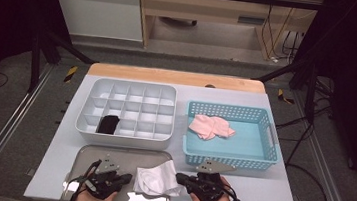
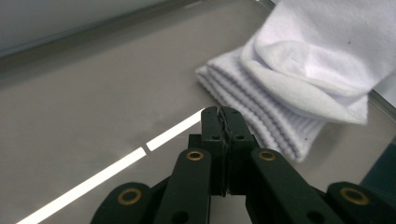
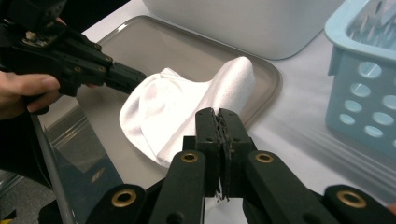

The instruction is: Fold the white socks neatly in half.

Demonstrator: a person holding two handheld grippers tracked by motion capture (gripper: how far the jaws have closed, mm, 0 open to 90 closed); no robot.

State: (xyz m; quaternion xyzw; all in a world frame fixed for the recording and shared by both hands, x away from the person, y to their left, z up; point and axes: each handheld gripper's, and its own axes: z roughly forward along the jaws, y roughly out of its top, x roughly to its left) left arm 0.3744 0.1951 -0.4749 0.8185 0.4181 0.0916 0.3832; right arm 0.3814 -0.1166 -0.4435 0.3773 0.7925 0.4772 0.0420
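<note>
A white sock (image 1: pixel 157 177) lies crumpled on a grey metal tray (image 1: pixel 91 152) at the table's front edge. In the left gripper view its ribbed cuff (image 2: pixel 261 109) sits just beyond my left gripper (image 2: pixel 221 111), whose jaws are pressed together with nothing in them. My left gripper (image 1: pixel 126 178) sits to the sock's left, my right gripper (image 1: pixel 180 178) to its right. My right gripper (image 3: pixel 219 114) is shut too and empty, hovering at the sock's (image 3: pixel 182 107) near edge. The left gripper (image 3: pixel 135 77) touches the sock's far side in the right gripper view.
Behind the tray stands a white divided organizer (image 1: pixel 128 106) with a black item (image 1: pixel 108 124) in a front-left cell. To the right a light blue basket (image 1: pixel 258 139) holds pink cloth (image 1: pixel 210 126). The basket's corner (image 3: pixel 359 79) is close to my right gripper.
</note>
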